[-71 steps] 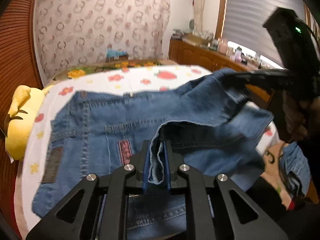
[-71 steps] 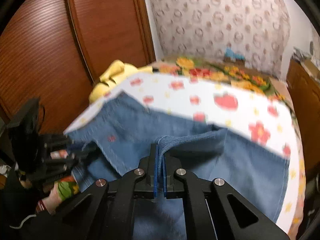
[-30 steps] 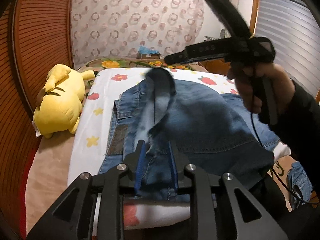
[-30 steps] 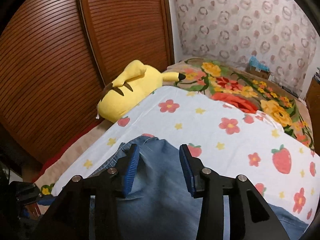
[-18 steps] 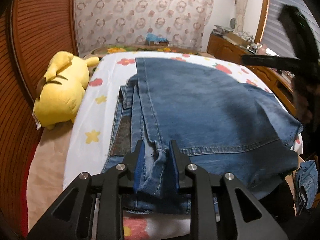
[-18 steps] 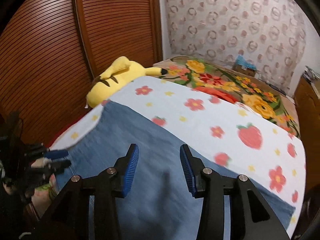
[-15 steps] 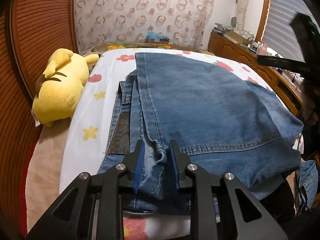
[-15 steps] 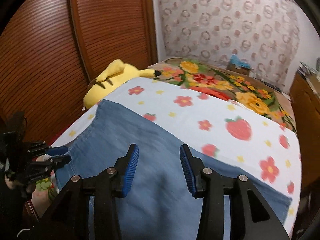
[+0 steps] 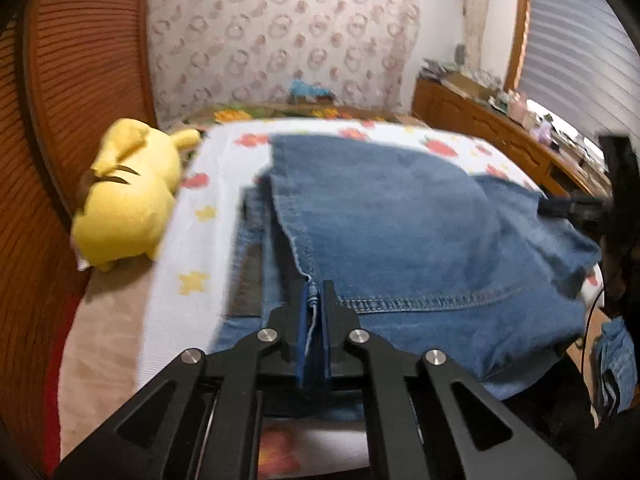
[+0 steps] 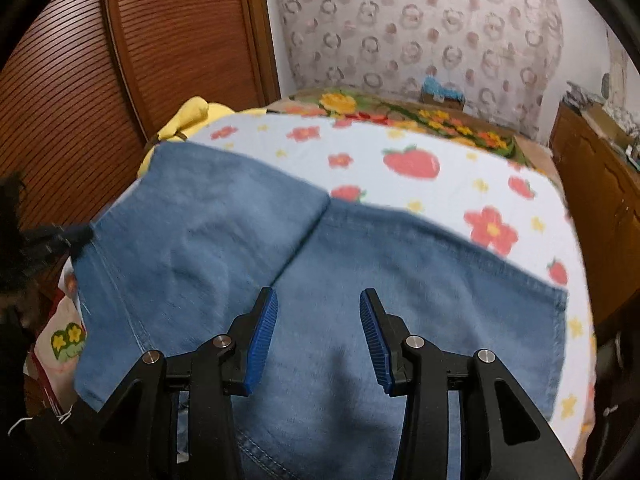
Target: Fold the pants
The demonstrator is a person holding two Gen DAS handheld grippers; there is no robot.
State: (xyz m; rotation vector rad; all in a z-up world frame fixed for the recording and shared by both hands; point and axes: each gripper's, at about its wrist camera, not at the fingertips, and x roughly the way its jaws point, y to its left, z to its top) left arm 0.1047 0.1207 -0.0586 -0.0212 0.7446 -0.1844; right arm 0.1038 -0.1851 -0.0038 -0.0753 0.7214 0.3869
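Note:
Blue denim pants [image 9: 400, 232] lie folded over on the bed, the legs laid on top of the waist part. My left gripper [image 9: 314, 304] is shut on the hem corner of the pants at the near edge. In the right wrist view the pants [image 10: 280, 264] spread below my right gripper [image 10: 318, 320], which is open and empty just above the fabric. The right gripper also shows at the right edge of the left wrist view [image 9: 560, 206], and the left gripper at the left edge of the right wrist view [image 10: 76, 236].
A yellow plush toy [image 9: 124, 196] lies on the bed's left side by the brown slatted wardrobe [image 10: 100, 80]. The white sheet [image 10: 440, 184] has strawberry and flower prints. A wooden dresser [image 9: 500, 136] stands to the right. More denim [image 9: 616, 364] hangs at lower right.
The pant legs have been flipped over onto the waist part and now lie flat. My right gripper let go and hovers open. My left gripper has closed tighter on the hem.

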